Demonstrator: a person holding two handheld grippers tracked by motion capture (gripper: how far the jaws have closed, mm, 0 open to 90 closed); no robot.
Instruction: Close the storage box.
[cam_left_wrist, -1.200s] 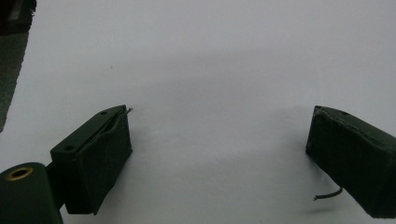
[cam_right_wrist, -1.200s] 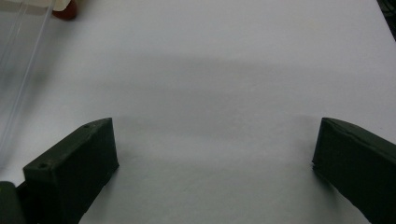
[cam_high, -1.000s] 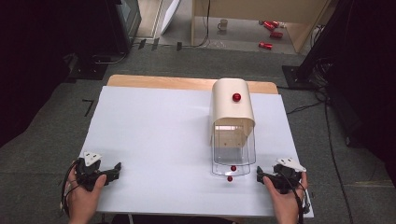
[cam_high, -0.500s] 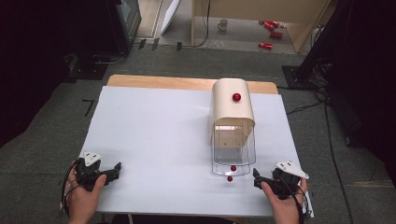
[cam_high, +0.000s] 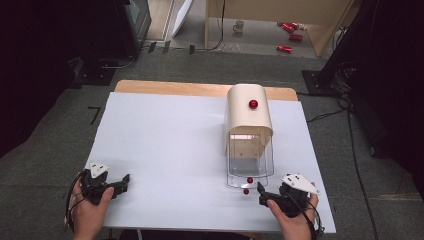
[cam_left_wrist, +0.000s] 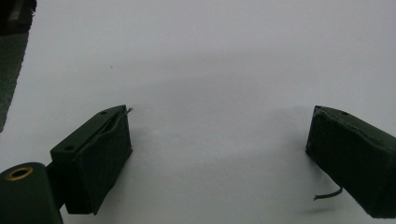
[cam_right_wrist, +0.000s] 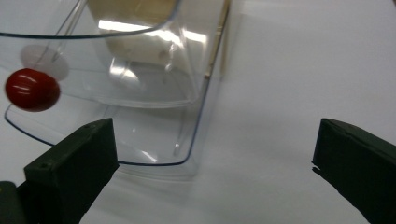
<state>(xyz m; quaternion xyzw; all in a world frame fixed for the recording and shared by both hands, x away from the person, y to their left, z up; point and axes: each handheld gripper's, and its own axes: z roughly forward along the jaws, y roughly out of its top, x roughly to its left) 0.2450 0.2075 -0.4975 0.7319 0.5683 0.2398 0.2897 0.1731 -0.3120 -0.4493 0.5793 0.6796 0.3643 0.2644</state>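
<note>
Right gripper (cam_high: 262, 194) has slid a bit nearer the clear box (cam_high: 250, 159), jaws wide apart, holding nothing | left gripper (cam_high: 123, 181) stayed put, jaws wide apart | clear box sits on white table (cam_high: 170, 150), red knob (cam_right_wrist: 31, 89) in front

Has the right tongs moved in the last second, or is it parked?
Yes. The right tongs has slid left along the table's near edge, toward the clear box and its red knob. Its jaws stand open.
</note>
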